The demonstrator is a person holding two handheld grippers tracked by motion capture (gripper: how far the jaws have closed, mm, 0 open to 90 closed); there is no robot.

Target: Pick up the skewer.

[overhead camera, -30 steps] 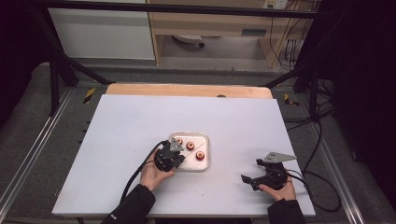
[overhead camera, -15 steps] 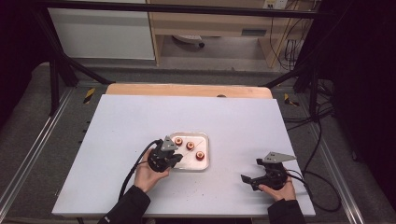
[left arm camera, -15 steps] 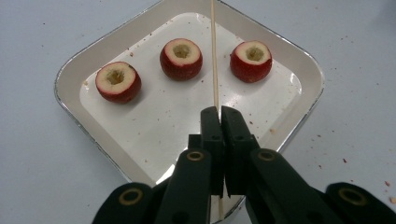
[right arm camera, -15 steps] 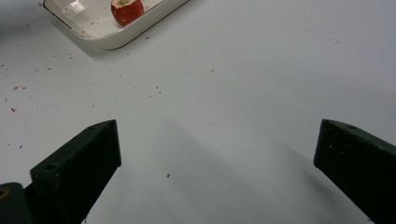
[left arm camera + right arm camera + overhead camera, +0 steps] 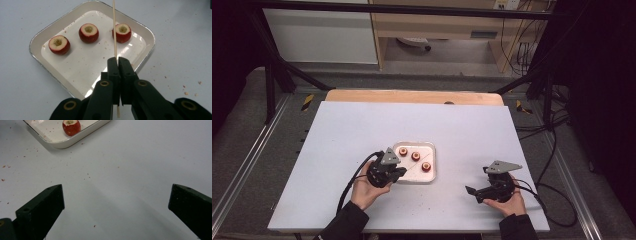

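Three cored fruits [image 5: 88, 32] unmoved in tray [image 5: 53, 79], left gripper [image 5: 117, 59] drawn back — jaws clamping skewer [image 5: 114, 30], right gripper [image 5: 115, 202] wide apart.

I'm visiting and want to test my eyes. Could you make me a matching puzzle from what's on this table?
Things:
1. left tongs
2. right tongs
3. cored red fruits
4. white tray

States:
a. three, lying in the tray
b. wide open, holding nothing
c. on the table, crumbs around it
d. shut on a thin wooden skewer

Pairs: 1-d, 2-b, 3-a, 4-c
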